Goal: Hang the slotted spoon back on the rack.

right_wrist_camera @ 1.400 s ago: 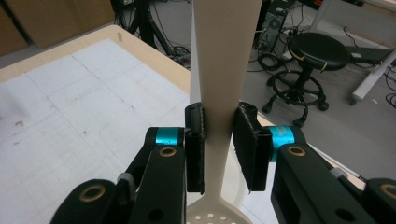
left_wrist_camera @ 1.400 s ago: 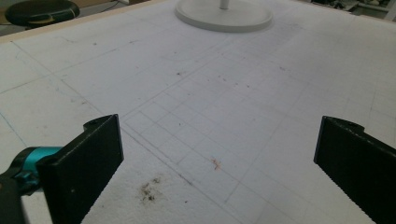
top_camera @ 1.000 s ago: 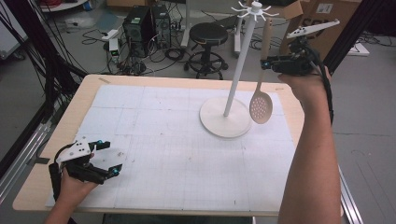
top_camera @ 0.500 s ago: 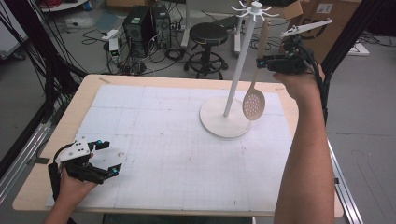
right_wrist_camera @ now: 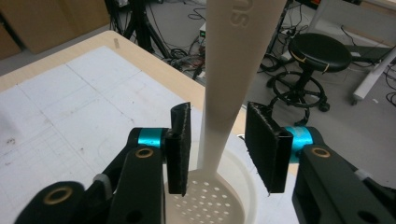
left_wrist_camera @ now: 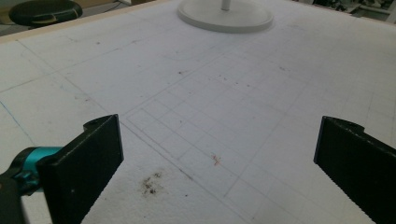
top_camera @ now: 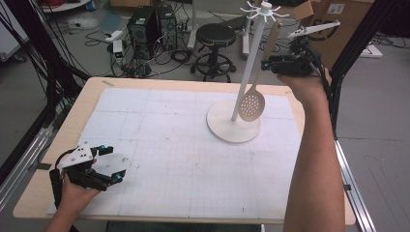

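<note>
Bench: a pale wooden table (top_camera: 43, 193) under a white gridded mat (top_camera: 159, 125) that covers nearly all of the top; the mat shows faint stains and specks near the front left corner.
Room: grey floor behind the far edge, with computer towers (top_camera: 147, 24) and loose cables at the left, a black round stool (top_camera: 217, 35) in the middle, and a cardboard box (top_camera: 333, 24) at the far right.
Left gripper (top_camera: 104, 170): rests low at the front left corner of the bench, jaws spread wide with only bare mat between them; in the left gripper view the two black pads (left_wrist_camera: 88, 158) stand far apart.
Stand: a white rack (top_camera: 246, 72) with a round base near the far right corner of the bench, an upright pole and a ring of hooks at the top.
Slotted spoon (top_camera: 252, 104): cream plastic, long flat handle, round bowl pierced with many holes; it hangs by its handle from a hook, bowl down, just over the base.
Right gripper (top_camera: 269, 64): held high beside the pole, above the far right part of the bench.
Spoon against fingers: in the right gripper view the handle (right_wrist_camera: 231, 70) runs up between the two pads (right_wrist_camera: 180, 147), with a gap on each side; the jaws have just been opening and are released, the spoon hanging free.
</note>
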